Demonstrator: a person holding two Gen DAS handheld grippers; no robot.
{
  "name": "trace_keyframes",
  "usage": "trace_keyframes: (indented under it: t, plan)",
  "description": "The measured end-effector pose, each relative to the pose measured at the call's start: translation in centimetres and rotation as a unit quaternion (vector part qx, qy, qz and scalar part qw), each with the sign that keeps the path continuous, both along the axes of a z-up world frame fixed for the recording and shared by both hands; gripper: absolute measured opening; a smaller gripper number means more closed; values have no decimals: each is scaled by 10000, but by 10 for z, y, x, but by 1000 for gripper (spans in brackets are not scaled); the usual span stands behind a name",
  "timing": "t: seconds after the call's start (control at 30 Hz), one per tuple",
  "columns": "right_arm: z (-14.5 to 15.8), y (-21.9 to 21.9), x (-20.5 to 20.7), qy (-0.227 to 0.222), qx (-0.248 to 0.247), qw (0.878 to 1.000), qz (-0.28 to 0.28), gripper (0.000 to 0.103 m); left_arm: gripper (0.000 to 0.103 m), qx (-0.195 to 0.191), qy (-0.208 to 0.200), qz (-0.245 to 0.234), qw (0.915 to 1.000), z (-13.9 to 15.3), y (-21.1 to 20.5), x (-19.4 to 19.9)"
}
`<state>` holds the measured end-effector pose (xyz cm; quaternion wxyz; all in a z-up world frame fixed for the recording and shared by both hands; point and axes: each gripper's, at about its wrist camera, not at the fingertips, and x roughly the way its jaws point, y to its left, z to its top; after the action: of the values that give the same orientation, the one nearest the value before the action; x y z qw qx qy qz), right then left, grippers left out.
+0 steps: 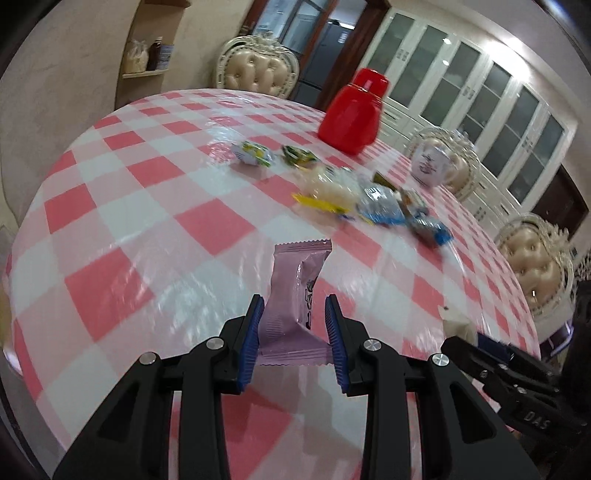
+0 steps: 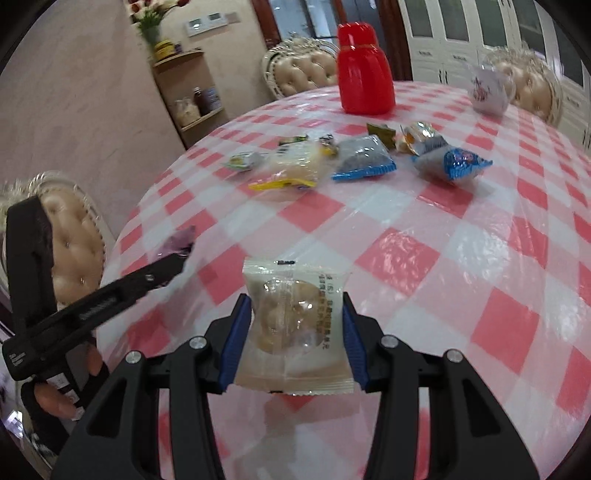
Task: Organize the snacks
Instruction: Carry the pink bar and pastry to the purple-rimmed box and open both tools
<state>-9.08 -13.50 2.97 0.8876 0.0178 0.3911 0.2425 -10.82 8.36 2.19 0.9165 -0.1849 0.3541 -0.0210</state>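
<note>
The left gripper (image 1: 295, 314) is closed on a lilac plastic snack packet (image 1: 295, 291), held above the near edge of the pink-and-white checked tablecloth (image 1: 122, 206). The right gripper (image 2: 297, 314) is clamped on a clear wrapped pastry packet (image 2: 295, 325), also above the near edge. More loose snack packets (image 2: 364, 158) lie near the far edge, before a red plastic jar (image 2: 364, 70).

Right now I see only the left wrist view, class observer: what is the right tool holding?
Observer: The right tool grips a clear-wrapped pastry packet.
Operator: What lies beyond it?
Observer: A blue-edged snack packet lies near the red jar.
Operator: Anything by the wall?
Observer: Flowers in a vase stand on a shelf.
</note>
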Motion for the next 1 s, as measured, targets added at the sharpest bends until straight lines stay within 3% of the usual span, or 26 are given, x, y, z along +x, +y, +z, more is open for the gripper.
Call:
trace_keyframes:
  t: [0.3, 0.63, 0.83, 1.0]
  plan:
    - [2, -47, -62, -181, -58, 9997, -159, 48, 32, 343, -231, -571, 9975, 11, -45, -41]
    - [23, -93, -120, -724, -463, 9958, -304, 48, 32, 957, -570, -1355, 9845, 24, -125, -75]
    - [32, -130, -148, -870, -760, 9921, -496, 48, 32, 1191, -685, -1828, 9735, 33, -166, -89]
    - [43, -169, -171, -956, -1220, 9856, -681, 48, 32, 1357, -968, -2482, 9543, 51, -217, -105]
